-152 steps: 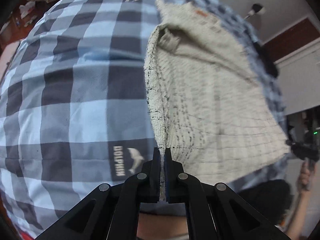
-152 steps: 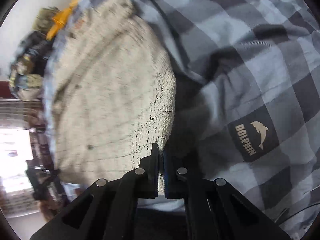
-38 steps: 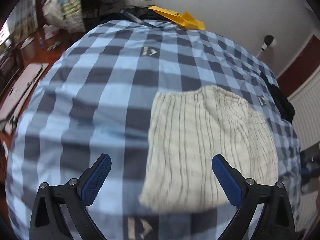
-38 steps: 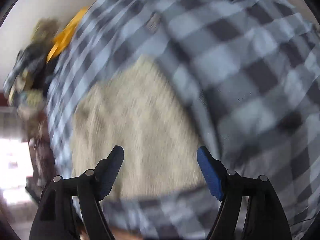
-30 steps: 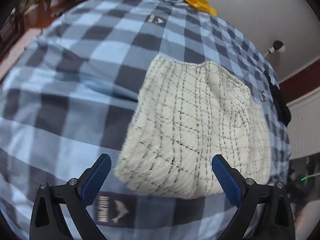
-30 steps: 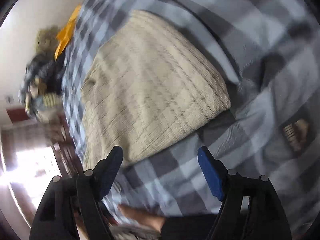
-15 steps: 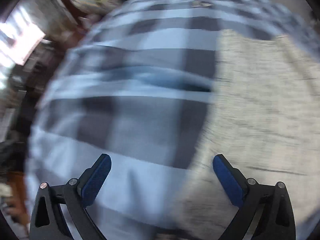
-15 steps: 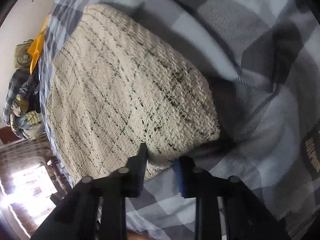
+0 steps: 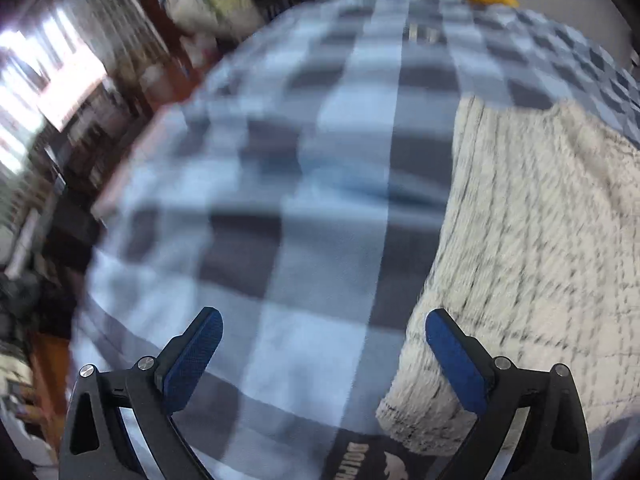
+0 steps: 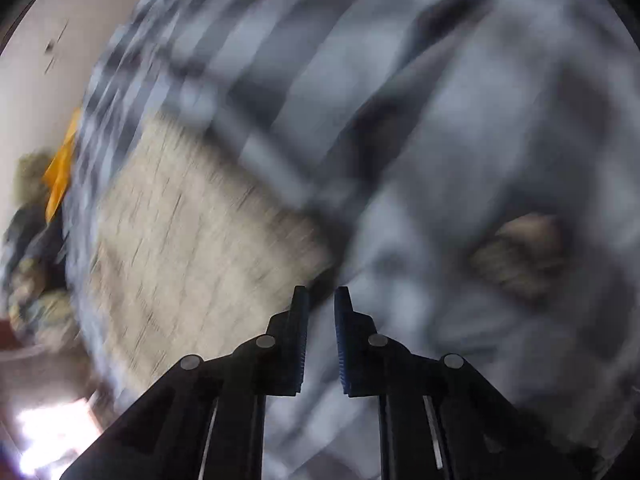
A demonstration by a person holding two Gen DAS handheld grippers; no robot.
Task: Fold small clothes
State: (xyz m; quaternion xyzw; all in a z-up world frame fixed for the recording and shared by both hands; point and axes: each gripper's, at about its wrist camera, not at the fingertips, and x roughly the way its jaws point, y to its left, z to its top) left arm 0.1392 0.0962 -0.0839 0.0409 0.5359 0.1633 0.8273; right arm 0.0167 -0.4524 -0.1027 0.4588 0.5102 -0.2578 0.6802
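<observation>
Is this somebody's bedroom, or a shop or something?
Most likely a bedroom in a home. A cream knitted garment lies folded on a blue checked bedcover that looks like a quilt on a bed. Beyond it sits a heap of clothes or bags, and bright window light comes in at the side.

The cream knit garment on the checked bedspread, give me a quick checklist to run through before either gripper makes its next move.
1. Cream knit garment lies folded flat on the checked bedspread: ok.
2. Left gripper open and empty: ok.
3. Left gripper lined up on the garment's near corner: not ok, only one pad overlaps the edge.
4. Right gripper free of cloth: ok, narrow empty gap.
5. Right view sharp enough to judge the garment's edge: not ok, heavy motion blur.
</observation>
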